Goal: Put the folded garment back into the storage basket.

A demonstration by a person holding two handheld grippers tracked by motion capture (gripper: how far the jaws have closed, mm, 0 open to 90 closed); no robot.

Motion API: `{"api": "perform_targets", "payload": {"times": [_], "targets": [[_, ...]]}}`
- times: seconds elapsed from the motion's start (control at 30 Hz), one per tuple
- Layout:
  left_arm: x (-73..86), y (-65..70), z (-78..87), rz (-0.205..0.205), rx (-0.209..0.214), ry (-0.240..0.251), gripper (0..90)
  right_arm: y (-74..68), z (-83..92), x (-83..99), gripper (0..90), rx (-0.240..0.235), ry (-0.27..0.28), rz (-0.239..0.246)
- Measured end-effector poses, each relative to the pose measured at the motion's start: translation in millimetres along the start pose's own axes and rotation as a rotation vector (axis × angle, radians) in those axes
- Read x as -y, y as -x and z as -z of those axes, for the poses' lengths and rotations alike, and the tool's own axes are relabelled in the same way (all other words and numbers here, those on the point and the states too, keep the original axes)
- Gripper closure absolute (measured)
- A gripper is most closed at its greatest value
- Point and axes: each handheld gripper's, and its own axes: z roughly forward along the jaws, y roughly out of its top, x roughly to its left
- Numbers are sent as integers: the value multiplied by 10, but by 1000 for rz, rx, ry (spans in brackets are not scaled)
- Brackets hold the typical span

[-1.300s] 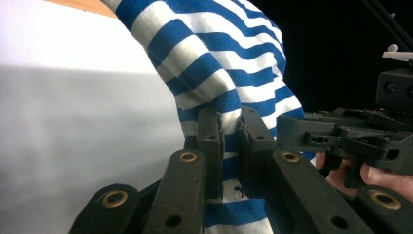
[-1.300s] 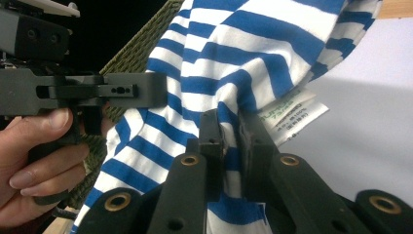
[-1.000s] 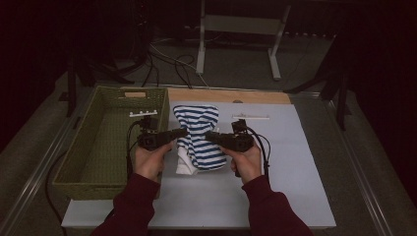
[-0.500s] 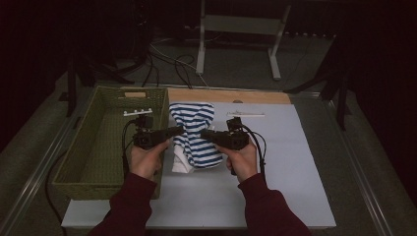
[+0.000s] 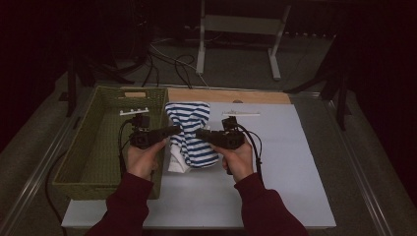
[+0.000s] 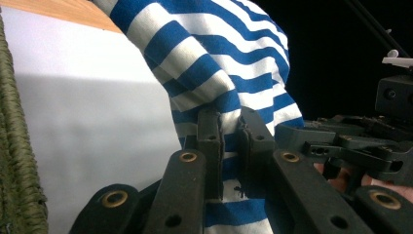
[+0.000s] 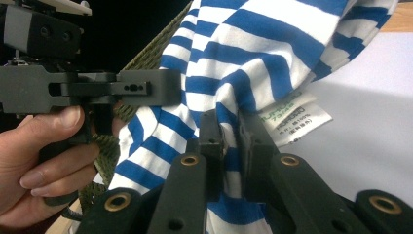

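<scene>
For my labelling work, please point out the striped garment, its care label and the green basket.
striped garment (image 5: 189, 129), high view, its middle.
care label (image 7: 297, 116), right gripper view, its printed face.
green basket (image 5: 160, 101), high view, its right wall.

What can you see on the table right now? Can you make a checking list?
Surface: white table sheet, wooden strip at the far edge.
Job's things: blue-and-white striped cloth, lifted and pinched from both sides; white care label hanging out.
Clutter: green woven basket at the left.
Grippers: left tongs and right tongs both shut on the cloth.
Cables: black cable trailing from the right tongs; more on the floor.
Surroundings: dark room, metal stand behind.
</scene>
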Motion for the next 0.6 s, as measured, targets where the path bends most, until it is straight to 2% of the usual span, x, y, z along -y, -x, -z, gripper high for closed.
{"api": "perform_targets", "payload": {"times": [0.6], "targets": [[-49,-59,75,9,-6,5,821,-98,-102,-41,822,-11,-2,10]]}}
